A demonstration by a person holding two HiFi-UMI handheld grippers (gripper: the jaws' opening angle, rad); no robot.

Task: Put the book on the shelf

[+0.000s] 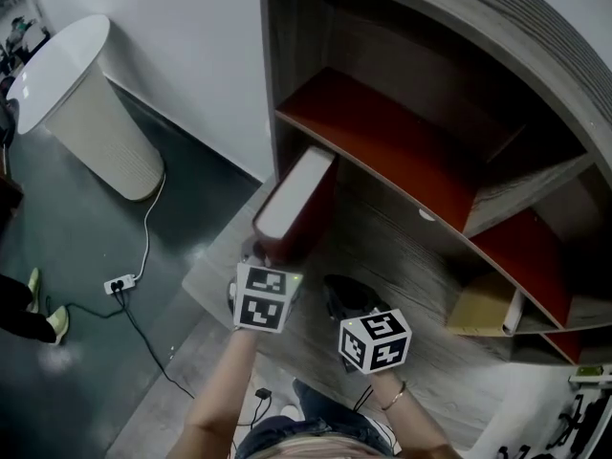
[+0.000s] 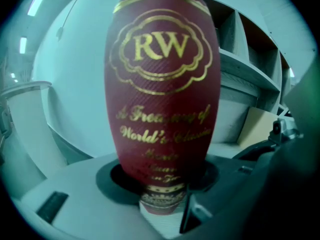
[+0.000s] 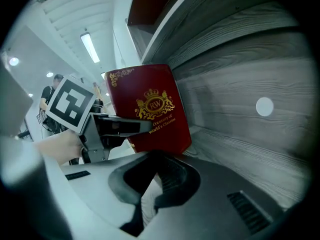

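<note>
A thick dark-red book [image 1: 296, 199] with gold print and white page edges stands upright at the left end of the grey wooden shelf board [image 1: 411, 256]. My left gripper [image 1: 263, 254] is shut on its lower end. In the left gripper view the spine [image 2: 162, 84] fills the middle, rising from between the jaws of the left gripper [image 2: 162, 199]. My right gripper [image 1: 339, 299] hovers just right of the left one, over the same board. It is shut and holds nothing. In the right gripper view, the right gripper [image 3: 150, 199] faces the book's front cover [image 3: 150, 109].
The shelf unit has a red upper board [image 1: 382, 142] and a divider at the right. A tan box [image 1: 483, 304] lies in the lower right compartment. A white ribbed bin [image 1: 86, 103] stands on the floor at left, with a power strip [image 1: 120, 283] and cable nearby.
</note>
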